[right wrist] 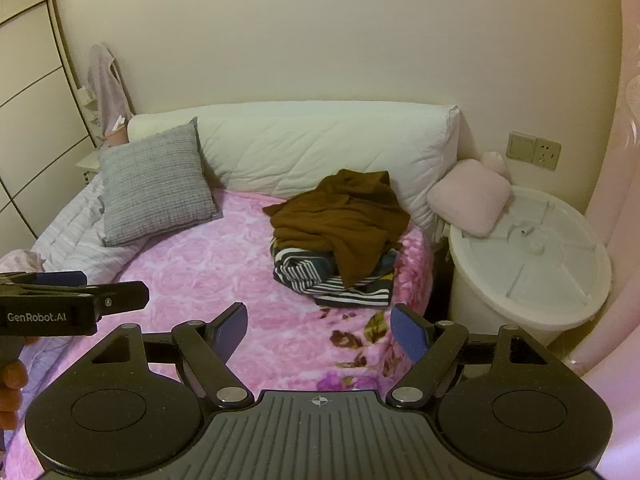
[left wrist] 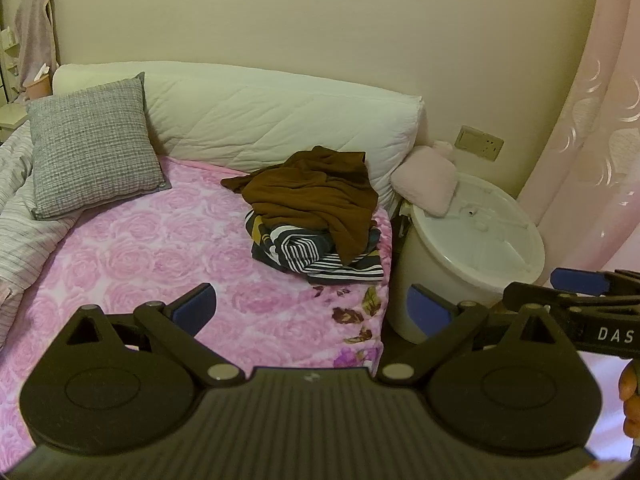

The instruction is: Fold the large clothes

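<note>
On the pink floral bedspread (right wrist: pixel 224 264), a crumpled brown garment (right wrist: pixel 340 220) tops a striped garment (right wrist: pixel 332 284) near the white bolster (right wrist: pixel 320 148); left gripper (left wrist: pixel 312 304) and right gripper (right wrist: pixel 318 328) hover spread, holding nothing

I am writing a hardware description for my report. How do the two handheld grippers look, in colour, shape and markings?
Both the left gripper and the right gripper are black, with round discs, a ribbed centre plate, silver pivot pins and blue finger pads. White lettering on their sides reads "GenRobot.AI" and "DAS".
</note>
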The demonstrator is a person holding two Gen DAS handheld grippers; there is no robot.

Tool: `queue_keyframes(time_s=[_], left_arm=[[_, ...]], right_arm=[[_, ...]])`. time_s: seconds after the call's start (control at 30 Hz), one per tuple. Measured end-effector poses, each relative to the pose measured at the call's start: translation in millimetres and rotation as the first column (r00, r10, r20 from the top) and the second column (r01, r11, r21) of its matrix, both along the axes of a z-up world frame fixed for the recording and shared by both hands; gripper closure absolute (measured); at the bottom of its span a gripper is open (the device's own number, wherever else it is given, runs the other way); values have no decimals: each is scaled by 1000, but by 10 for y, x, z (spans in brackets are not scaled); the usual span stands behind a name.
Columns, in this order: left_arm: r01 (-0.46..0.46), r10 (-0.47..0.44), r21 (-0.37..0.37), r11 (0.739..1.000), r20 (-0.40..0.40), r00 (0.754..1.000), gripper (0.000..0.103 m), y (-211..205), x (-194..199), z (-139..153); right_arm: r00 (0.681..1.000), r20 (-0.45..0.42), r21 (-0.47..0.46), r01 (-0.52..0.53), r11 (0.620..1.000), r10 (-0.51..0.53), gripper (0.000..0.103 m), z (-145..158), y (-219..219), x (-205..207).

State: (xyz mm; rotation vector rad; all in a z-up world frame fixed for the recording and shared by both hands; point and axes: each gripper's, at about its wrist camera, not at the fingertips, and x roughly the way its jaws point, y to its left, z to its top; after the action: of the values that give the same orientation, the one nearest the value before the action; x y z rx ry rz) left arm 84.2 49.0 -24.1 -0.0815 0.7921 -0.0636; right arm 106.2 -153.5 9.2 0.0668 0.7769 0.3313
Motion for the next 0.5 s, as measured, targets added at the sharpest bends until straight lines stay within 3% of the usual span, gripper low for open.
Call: queue_keyframes(time_s=[0.23, 0.5], left_arm=[[-21, 21, -8, 1000, -42, 999, 3, 99, 258, -191], [-72, 72, -2, 997, -85, 994, 3, 233, 838, -566]], right_arm=[[999, -22, 15, -23, 1000, 23, 27, -148, 13, 231], [996, -67, 21, -62, 998, 63, 28, -574, 33, 859]])
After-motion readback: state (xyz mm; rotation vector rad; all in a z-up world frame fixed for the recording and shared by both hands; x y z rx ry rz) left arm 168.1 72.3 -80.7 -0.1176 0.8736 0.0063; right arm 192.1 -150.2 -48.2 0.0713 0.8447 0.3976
